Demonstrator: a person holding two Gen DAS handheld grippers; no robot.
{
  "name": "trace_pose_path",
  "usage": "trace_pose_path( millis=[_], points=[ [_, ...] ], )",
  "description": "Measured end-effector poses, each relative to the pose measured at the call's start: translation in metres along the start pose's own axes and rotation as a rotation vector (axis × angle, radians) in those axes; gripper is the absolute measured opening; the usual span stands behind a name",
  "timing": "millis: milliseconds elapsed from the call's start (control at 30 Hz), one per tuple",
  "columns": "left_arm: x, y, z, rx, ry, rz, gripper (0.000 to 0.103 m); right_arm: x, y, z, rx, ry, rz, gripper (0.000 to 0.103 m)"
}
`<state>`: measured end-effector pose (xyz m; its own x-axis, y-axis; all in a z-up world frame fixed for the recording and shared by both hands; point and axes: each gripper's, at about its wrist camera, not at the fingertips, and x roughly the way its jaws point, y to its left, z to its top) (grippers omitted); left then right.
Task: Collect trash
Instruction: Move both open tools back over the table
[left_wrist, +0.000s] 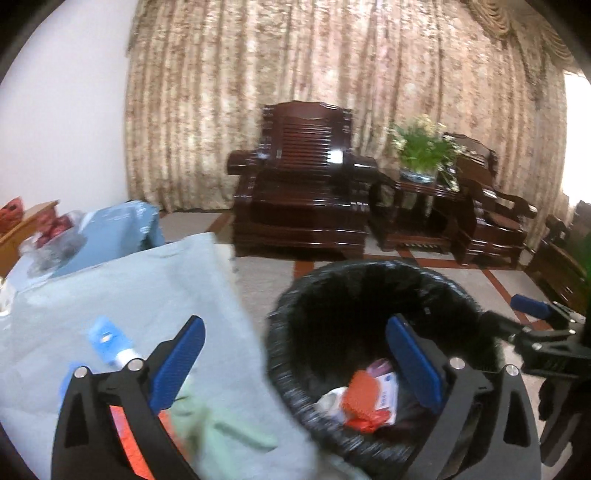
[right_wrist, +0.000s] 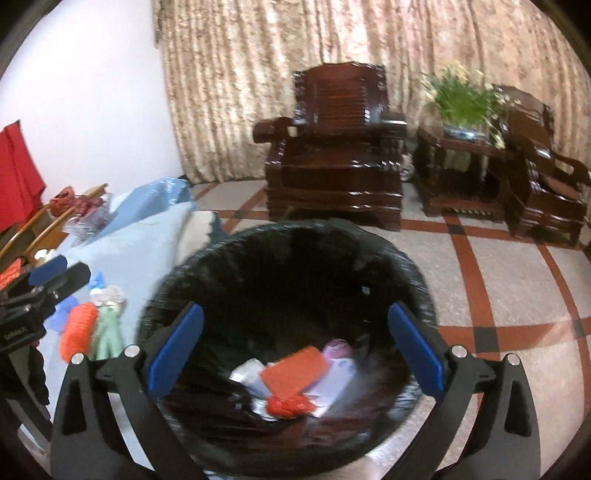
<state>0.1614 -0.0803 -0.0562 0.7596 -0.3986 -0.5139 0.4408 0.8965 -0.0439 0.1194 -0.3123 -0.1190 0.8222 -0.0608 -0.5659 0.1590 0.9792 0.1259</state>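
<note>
A bin with a black liner (right_wrist: 406, 266) stands on the floor beside a table under a pale blue cloth (left_wrist: 110, 295). My right gripper (right_wrist: 295, 354) hangs open above the bin's mouth with nothing between its blue pads. Inside lie a flat orange piece (right_wrist: 295, 369), a crumpled red wrapper (right_wrist: 290, 404) and a white and purple packet (right_wrist: 334, 373). My left gripper (left_wrist: 297, 363) is open and empty, straddling the table's edge and the bin's rim (left_wrist: 369, 280). On the cloth lie an orange mesh piece (right_wrist: 77, 328), a green item (right_wrist: 107, 332) and a blue and white packet (left_wrist: 107, 339).
Two dark wooden armchairs (left_wrist: 303, 184) and a side table with a potted plant (left_wrist: 421, 155) stand against a patterned curtain. A blue bag (left_wrist: 118, 229) and a clear bag of red things (left_wrist: 55, 236) sit at the table's far end. Tiled floor (right_wrist: 498, 295) spreads right of the bin.
</note>
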Motion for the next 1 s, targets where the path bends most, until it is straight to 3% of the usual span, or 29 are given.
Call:
trace_pose_path(
  millis=[433, 567, 867, 933, 1000],
  points=[
    [-0.085, 0.125, -0.041, -0.112, -0.032, 0.288, 0.097, -0.001, 0.139, 0.007, -0.158, -0.017, 0.218, 0.098],
    [-0.098, 0.149, -0.053, -0.147, -0.03, 0.331, 0.097, 0.005, 0.177, 0.004, -0.2, -0.02, 0.265, 0.098],
    [-0.104, 0.189, -0.075, -0.215, -0.001, 0.383, 0.096, 0.039, 0.233, -0.013, -0.264, 0.061, 0.317, 0.097],
    [-0.102, 0.192, -0.079, -0.218, 0.008, 0.39, 0.096, 0.048, 0.242, -0.018, -0.271, 0.086, 0.325, 0.086],
    [-0.102, 0.196, -0.083, -0.219, 0.015, 0.397, 0.096, 0.057, 0.25, -0.023, -0.284, 0.118, 0.333, 0.081]
  ],
)
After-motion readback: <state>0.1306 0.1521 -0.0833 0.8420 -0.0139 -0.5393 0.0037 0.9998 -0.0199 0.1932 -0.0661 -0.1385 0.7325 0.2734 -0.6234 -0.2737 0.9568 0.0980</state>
